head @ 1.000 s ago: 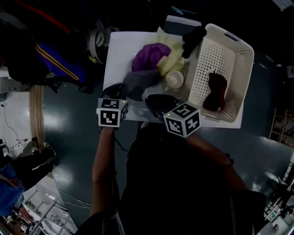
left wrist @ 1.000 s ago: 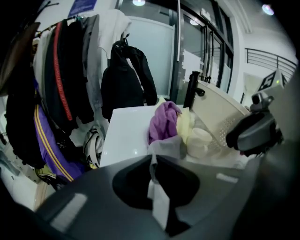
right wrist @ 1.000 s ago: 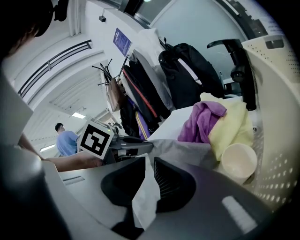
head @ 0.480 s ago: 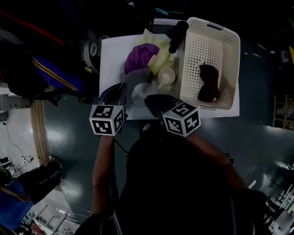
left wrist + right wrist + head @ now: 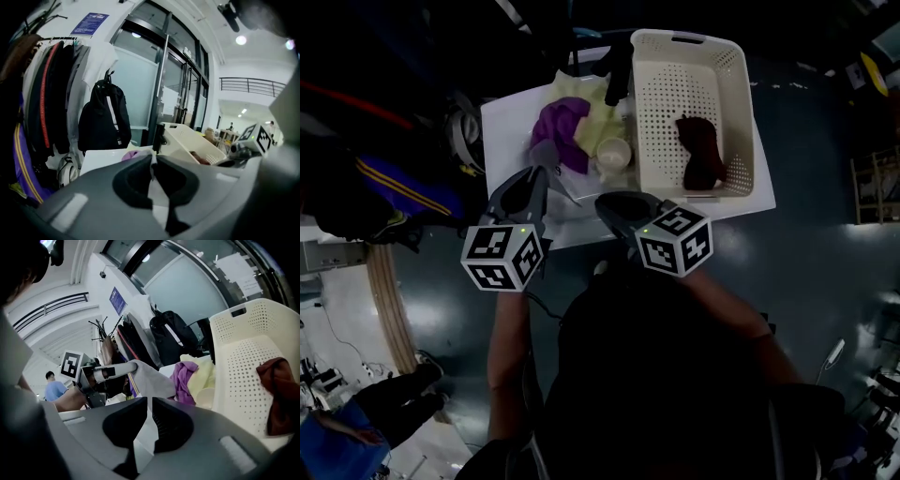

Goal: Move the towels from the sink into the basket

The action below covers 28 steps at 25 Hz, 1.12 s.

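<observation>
My left gripper (image 5: 153, 161) and right gripper (image 5: 149, 404) were both clamped on the grey towel (image 5: 150, 378), which was slung between their fingers. My judgement: hold both pinches firm and clear the rim of the basket (image 5: 234, 362), just right of the right fingers, before letting go.

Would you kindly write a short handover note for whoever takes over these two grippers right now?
Left gripper: shut on the grey cloth towel, held up above the white sink.
Right gripper: jaws closed, apparently pinching the same towel's lower edge.
Done: one dark red towel lies in the cream perforated plastic basket.
Left: carry the grey towel to the basket, then the purple towel and the pale yellow towel, both in the sink.
</observation>
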### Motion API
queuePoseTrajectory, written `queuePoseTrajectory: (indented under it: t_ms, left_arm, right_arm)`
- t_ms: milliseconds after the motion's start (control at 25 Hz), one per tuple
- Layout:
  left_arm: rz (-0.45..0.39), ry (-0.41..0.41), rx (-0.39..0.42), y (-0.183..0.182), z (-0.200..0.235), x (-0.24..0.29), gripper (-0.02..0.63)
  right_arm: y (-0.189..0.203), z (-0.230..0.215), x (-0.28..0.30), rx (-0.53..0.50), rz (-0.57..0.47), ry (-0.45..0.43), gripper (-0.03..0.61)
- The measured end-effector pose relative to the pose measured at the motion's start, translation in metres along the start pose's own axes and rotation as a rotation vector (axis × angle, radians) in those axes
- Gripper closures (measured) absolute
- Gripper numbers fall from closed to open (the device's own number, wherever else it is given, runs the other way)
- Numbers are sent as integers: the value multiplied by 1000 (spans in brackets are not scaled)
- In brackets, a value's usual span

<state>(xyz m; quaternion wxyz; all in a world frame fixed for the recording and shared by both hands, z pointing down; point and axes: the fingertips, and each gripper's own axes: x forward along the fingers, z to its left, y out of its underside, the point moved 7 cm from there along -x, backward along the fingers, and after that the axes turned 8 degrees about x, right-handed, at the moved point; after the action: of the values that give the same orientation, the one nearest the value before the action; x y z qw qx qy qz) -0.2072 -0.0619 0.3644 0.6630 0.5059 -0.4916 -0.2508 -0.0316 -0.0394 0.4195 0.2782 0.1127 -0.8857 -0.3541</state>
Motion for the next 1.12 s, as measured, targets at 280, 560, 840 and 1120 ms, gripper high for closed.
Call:
queuePoseTrajectory:
  t_ms: [280,560,840,1120]
  left_arm:
    - [-55,94,23,-25,-19,2,603]
    - [-122,202,85,-63,-47,8,603]
    - [-168,361,170,-104,-88,27,603]
    - [-170,463,205,-114,-124,58,603]
  right_arm:
    - [-14,-7,-34,1,-111,74,546]
    - [-18,-11,-67,24,-186,145,546]
    - [-21,-20,-103,48,-269,212,551]
    - [-29,-35,-148,73,-376,315,552]
